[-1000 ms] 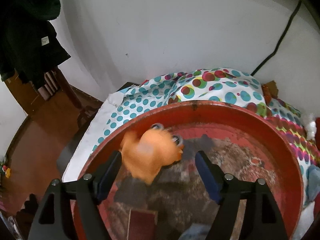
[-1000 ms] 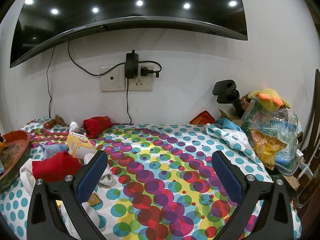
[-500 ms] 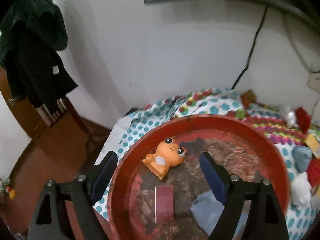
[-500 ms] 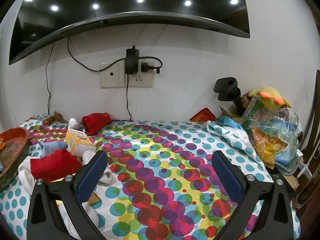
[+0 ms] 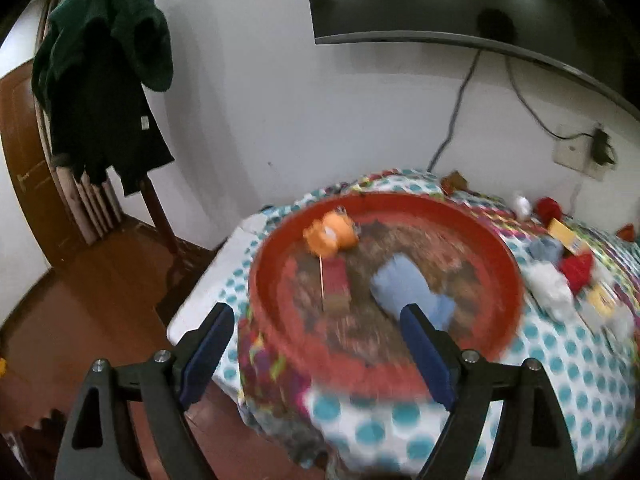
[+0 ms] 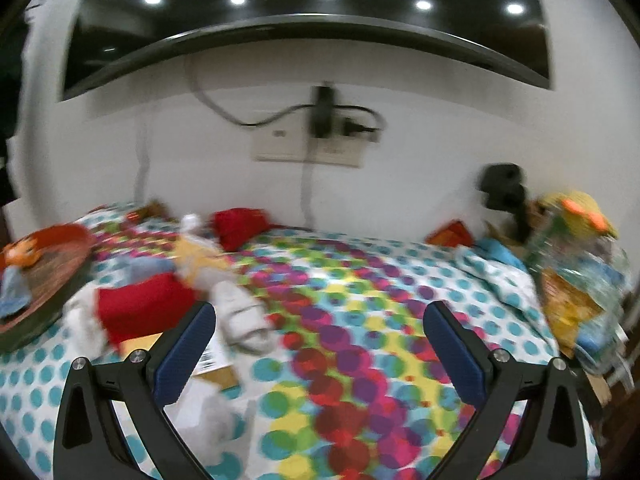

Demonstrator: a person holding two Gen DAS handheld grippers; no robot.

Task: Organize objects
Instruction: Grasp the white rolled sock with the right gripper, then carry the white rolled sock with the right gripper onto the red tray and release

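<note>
A round red tray (image 5: 496,248) lies on the dotted cloth at the table's left end; it also shows at the left of the right wrist view as the red tray (image 6: 80,236). In it rest an orange toy animal (image 5: 330,234), a small maroon box (image 5: 336,284) and a light blue cloth (image 5: 412,288). My left gripper (image 5: 316,340) is open and empty, held back from the tray's near rim. My right gripper (image 6: 318,344) is open and empty over the cloth. Left of it lie a red cloth (image 6: 140,304), a white sock (image 6: 244,320) and a yellow box (image 6: 196,256).
A wall with a socket (image 6: 308,144) and a screen (image 6: 304,20) stands behind the table. A bag of packets with a yellow knitted toy (image 6: 576,212) sits at the right edge. Dark clothes (image 5: 100,80) hang over wooden floor (image 5: 80,300) left of the table.
The orange toy has left the left gripper's jaws and now lies in the tray. The left gripper has pulled back and up from the tray. The right view has shifted slightly and blurred.
</note>
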